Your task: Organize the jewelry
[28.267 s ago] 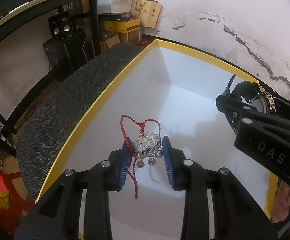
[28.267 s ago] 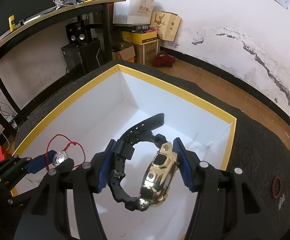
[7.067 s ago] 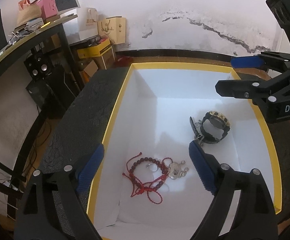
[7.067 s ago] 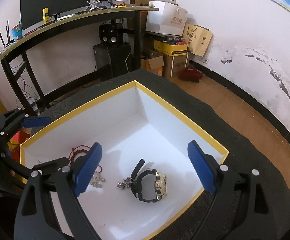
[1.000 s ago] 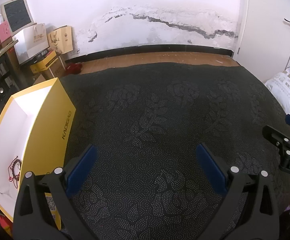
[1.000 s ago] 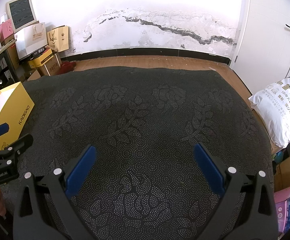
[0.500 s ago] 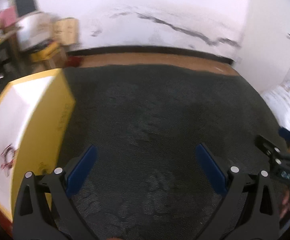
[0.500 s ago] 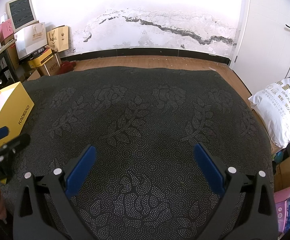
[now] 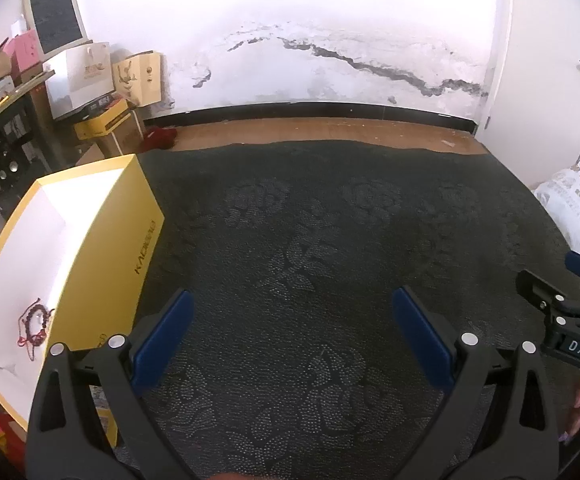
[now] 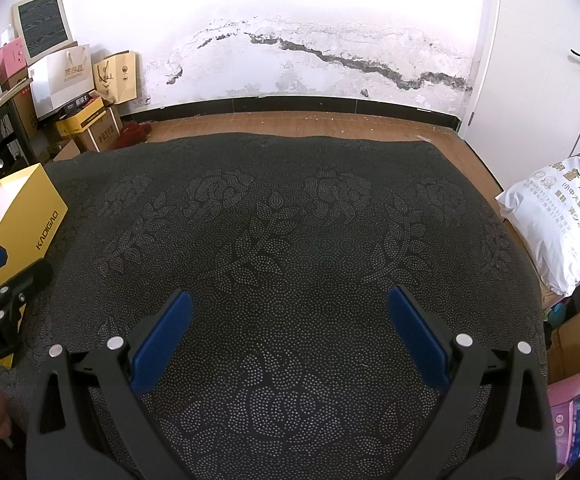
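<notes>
A yellow box point(image 9: 130, 240) with a white inside stands at the left on a dark patterned cloth point(image 9: 309, 240). A red-corded bead bracelet point(image 9: 34, 322) lies inside it; the box's other contents are hidden. The box also shows in the right wrist view point(image 10: 30, 216). My left gripper point(image 9: 291, 332) is open and empty above the cloth, right of the box. My right gripper point(image 10: 288, 330) is open and empty over the middle of the cloth. Each gripper shows at the edge of the other's view.
Boxes and paper bags point(image 10: 86, 92) are stacked by the cracked wall at the back left, beside a black desk point(image 9: 6, 120). A white printed sack point(image 10: 561, 220) lies past the cloth's right edge. A white door point(image 10: 549, 60) stands at the right.
The left wrist view has swung slightly and steadied after a blurred frame; the box sits a little further into view. The right gripper has barely moved. Both stay open.
</notes>
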